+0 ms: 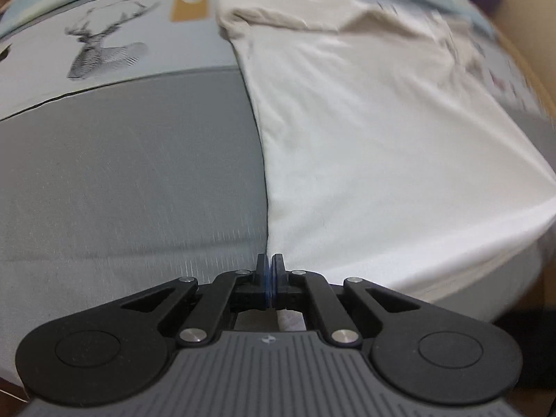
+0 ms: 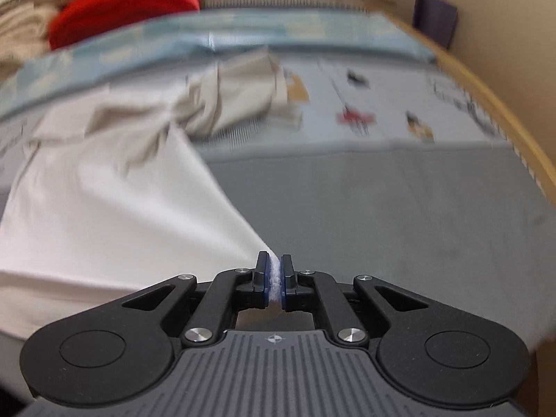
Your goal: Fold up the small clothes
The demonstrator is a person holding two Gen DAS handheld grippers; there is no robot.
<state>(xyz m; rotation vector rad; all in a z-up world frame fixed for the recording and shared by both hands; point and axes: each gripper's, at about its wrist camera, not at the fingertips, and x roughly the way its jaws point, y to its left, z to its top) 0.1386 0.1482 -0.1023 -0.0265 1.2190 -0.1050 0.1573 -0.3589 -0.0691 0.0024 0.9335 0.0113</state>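
The left gripper (image 1: 270,271) has its jaws pressed together at the near corner of the white shirt (image 1: 382,139), seemingly pinching its edge; the shirt lies spread on the grey bedspread (image 1: 121,173), right of a deer print (image 1: 100,48); the right gripper (image 2: 274,274) clamps a bunched shirt corner (image 2: 275,278), the cloth (image 2: 121,191) stretching away leftward.
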